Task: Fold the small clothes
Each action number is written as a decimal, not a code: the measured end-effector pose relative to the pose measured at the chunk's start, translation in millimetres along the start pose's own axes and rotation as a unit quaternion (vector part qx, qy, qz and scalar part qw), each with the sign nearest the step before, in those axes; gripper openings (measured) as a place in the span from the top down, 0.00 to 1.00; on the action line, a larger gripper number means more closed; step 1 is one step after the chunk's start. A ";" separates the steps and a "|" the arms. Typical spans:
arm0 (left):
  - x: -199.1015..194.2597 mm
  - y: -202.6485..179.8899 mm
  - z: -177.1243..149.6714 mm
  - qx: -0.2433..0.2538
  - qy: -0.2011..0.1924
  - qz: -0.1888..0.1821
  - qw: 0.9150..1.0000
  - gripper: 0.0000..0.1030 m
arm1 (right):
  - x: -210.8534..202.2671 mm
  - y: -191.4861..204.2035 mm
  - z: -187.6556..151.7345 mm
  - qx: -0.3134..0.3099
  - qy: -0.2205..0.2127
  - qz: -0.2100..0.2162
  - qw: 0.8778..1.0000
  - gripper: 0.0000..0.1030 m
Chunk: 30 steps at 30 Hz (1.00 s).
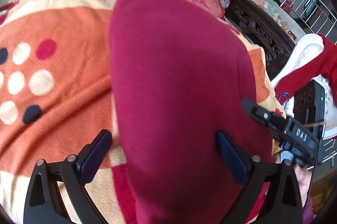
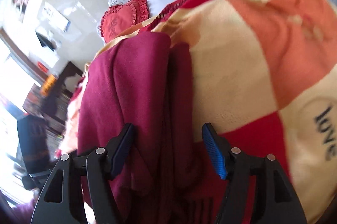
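Blurred maroon garment (image 1: 179,76) between spread jaws

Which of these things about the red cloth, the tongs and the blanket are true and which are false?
1. The dark red garment lies on a patterned blanket. True.
2. The left tongs are shut tight. False: they stand open, with the garment between the pads.
3. The blanket has round dots on it. True.
4. The right tongs squeeze the garment. False: the pads stand apart from it.
5. The garment is blue. False: it is dark red.
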<state>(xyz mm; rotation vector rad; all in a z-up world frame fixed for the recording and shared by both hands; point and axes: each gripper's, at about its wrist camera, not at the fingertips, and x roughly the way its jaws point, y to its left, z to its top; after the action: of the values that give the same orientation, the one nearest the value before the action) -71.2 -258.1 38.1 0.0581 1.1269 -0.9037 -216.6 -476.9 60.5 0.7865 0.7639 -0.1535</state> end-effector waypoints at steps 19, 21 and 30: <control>-134.8 30.5 -87.6 -0.025 0.055 0.052 0.997 0.42 | -30.6 111.6 -74.9 -0.058 0.091 0.058 0.992 0.85; -119.5 42.5 -103.2 -0.034 0.077 0.075 0.994 0.41 | -13.3 112.0 -90.1 -0.064 0.118 0.020 0.991 0.83; -155.9 46.2 -115.1 -0.025 -0.025 0.144 0.989 0.18 | -62.9 171.1 -114.0 -0.202 0.047 -0.059 0.976 0.81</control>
<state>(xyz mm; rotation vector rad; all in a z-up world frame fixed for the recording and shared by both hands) -147.5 -81.7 90.5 0.1512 1.0616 -0.6157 -258.9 -286.2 150.2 0.3636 0.8969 -0.0628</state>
